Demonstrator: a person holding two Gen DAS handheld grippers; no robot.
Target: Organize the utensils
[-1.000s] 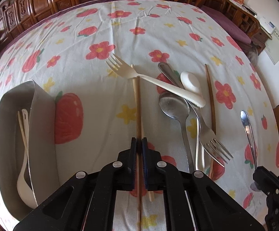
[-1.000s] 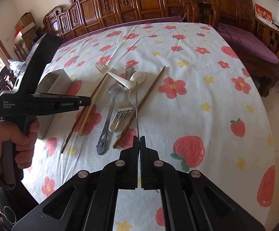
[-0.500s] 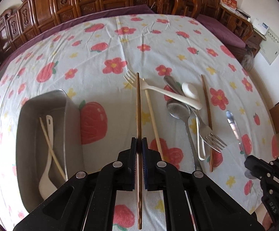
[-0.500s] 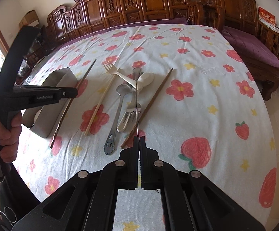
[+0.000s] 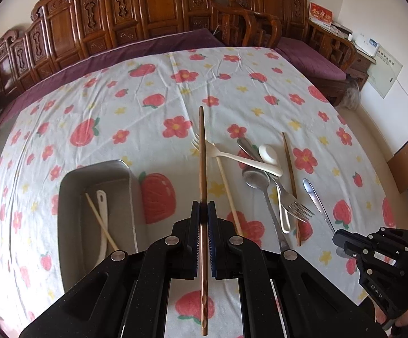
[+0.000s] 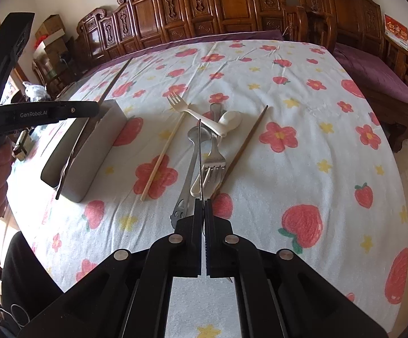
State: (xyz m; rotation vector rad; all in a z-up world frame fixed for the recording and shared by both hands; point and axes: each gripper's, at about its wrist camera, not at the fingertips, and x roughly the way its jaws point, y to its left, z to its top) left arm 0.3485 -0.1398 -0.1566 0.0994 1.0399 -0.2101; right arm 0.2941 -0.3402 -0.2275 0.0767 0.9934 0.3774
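Tray: a metal tray (image 5: 96, 174) sits near the table's left edge, holding a pale chopstick (image 5: 101, 222) and a white spoon (image 5: 103, 225); their lower ends are hidden by the tray wall.
Left gripper: the left gripper (image 5: 203, 207) is clamped on a dark chopstick (image 5: 202, 152), held clear of the cloth (image 5: 147, 98); in the right wrist view the stick runs over the tray and its middle is hidden behind the tool.
Middle of table: a light chopstick (image 5: 227, 194) lies beside a heap of a white fork (image 5: 240, 157), steel spoon (image 5: 256, 178), steel fork (image 5: 291, 205) and white ladle (image 5: 268, 153); how their handles cross is hard to make out.
Brown stick: another dark chopstick (image 5: 289, 174) lies at the heap's right side.
Right gripper: the right gripper (image 6: 204, 207) is clamped on a thin steel utensil (image 6: 200, 157), seen edge-on; its kind is unclear.
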